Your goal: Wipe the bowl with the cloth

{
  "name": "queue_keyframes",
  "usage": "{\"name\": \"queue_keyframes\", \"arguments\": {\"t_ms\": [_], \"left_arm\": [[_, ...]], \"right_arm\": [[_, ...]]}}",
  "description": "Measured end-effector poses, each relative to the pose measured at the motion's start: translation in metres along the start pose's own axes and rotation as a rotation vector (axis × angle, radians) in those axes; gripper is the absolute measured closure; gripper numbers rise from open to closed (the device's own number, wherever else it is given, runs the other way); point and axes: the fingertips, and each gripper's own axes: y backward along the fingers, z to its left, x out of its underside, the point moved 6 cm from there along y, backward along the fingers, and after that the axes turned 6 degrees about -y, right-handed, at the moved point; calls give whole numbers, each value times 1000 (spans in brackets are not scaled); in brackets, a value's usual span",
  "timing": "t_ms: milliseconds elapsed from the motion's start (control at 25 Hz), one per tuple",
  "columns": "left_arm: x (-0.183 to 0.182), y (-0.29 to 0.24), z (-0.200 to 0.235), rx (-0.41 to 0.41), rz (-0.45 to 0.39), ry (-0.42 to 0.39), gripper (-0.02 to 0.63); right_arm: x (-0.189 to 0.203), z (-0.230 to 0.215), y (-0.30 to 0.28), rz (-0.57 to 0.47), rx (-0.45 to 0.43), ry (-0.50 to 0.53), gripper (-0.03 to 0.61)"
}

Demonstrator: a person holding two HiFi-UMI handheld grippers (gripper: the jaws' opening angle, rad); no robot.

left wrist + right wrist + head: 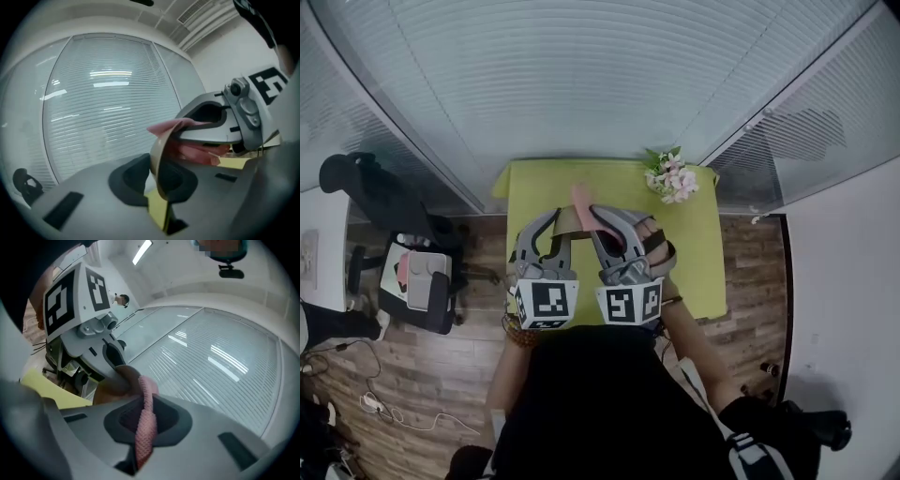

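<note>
**Bowl [568, 221] tipped on edge**

Over the green table [698, 272], the left gripper [551, 223] pinches the bowl's rim. At its three o'clock the right gripper [602, 223], likewise near level, clamps the pink cloth [580, 198] against it. Only the left gripper view shows cloth bunched inside the bowl; only the head view shows flowers [672, 176] at one o'clock.

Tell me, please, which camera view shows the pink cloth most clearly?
The right gripper view: the pink cloth is pinched between the right gripper's shut jaws, weave visible. The left gripper view shows it bunched against the bowl; the head view shows only a small pink strip.
</note>
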Motion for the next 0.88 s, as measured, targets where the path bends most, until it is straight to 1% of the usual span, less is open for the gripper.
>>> {"name": "queue_keyframes", "arguments": {"t_ms": [40,120,200,280,320,400,480,560,640,680,720,760,800,880], "left_arm": [[-1,1,0,-2,-6,21,584],[-3,4,6,8,-47,154,591],[-6,8,12,2,-95,273,591],[-8,11,16,-15,-144,384,582],[-8,14,18,-34,-167,416,580],[-12,20,22,-84,-210,436,580],[-14,27,25,-114,-253,483,578],[-14,33,29,-122,-300,547,576],[-11,33,31,-110,-320,585,569],[-8,30,30,-93,-310,576,565],[-5,27,28,-72,-292,534,560],[-4,23,25,-56,-270,452,560],[-6,21,22,-54,-250,326,560],[-14,21,18,-83,-194,38,556]], "right_arm": [[-2,0,0,-3,2,10,565],[-5,-2,0,-21,8,-7,565],[-8,-5,2,-51,20,-56,563],[-10,-9,4,-77,30,-131,563],[-11,-12,4,-88,33,-175,563],[-14,-17,4,-109,35,-262,563],[-16,-19,4,-123,30,-341,563],[-16,-19,5,-127,11,-424,563],[-13,-20,5,-123,-8,-498,563],[-10,-20,4,-111,-14,-504,563],[-8,-19,2,-94,-11,-478,563],[-6,-19,1,-80,1,-420,565],[-6,-17,0,-74,17,-339,565],[-9,-11,0,-74,38,-159,565]]}}
